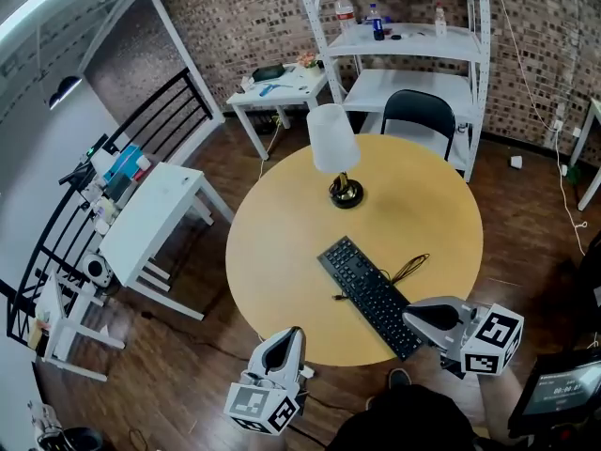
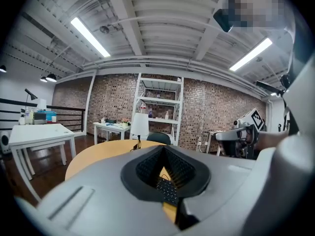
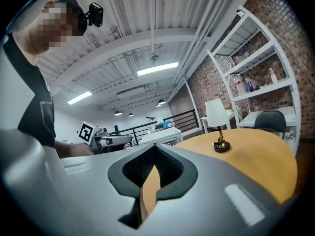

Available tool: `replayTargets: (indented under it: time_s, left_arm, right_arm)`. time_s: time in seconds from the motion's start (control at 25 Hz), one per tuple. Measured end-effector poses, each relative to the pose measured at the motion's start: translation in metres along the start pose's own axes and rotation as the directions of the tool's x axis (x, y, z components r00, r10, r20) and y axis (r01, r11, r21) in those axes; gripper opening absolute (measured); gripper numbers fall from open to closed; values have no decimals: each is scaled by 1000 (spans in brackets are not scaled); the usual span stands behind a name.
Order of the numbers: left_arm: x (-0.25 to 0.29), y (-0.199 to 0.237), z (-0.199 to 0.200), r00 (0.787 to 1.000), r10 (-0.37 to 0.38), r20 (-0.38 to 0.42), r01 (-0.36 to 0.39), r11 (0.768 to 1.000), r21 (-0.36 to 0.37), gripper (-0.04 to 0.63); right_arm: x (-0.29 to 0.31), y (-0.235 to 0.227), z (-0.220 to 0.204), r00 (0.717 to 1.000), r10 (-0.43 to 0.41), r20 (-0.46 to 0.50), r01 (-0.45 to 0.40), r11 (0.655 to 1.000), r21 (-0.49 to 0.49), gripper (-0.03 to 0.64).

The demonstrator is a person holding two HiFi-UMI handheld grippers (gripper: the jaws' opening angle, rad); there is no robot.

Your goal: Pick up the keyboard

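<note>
Clenched on nothing: left gripper (image 1: 292, 333) at 7 o'clock of round table (image 1: 282, 242), right gripper (image 1: 408, 316) at 5 o'clock, just beside black keyboard (image 1: 368, 295). White table lamp (image 1: 333, 139) toward 12 o'clock.

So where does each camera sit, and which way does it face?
Head view: on the person's head, facing steeply down at the table, keyboard and lamp; left gripper and right gripper show.
Left gripper view: on that gripper, along its shut jaws toward the keyboard; the right gripper shows.
Right gripper view: on that gripper, across the table toward the lamp; the left gripper shows.
Shared: both gripper views show the lamp.
</note>
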State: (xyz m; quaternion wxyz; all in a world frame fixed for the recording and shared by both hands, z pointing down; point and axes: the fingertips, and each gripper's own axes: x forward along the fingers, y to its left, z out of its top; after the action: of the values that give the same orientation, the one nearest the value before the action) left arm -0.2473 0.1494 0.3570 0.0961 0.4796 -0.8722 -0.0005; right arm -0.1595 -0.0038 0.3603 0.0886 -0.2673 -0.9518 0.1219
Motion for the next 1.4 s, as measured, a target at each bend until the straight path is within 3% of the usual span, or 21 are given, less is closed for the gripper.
replayTargets:
  time_s: [0.52, 0.72, 1.04, 1.4]
  left_arm:
    - [74, 16, 16, 999, -43, 7, 43, 999, 29, 35]
    - [100, 31, 12, 990, -137, -20, 137, 990, 30, 35]
    - [139, 56, 10, 955, -290, -65, 294, 954, 61, 35]
    - [200, 119, -28, 916, -340, -212, 361, 930, 67, 35]
  right_arm:
    - [-9, -62, 20, 994, -94, 47, 95, 995, -10, 2]
    - [1, -77, 17, 979, -198, 52, 199, 980, -5, 2]
    - [-13, -80, 11, 914, -400, 69, 398, 917, 42, 2]
    - [-17, -85, -7, 802, -593, 67, 582, 802, 130, 2]
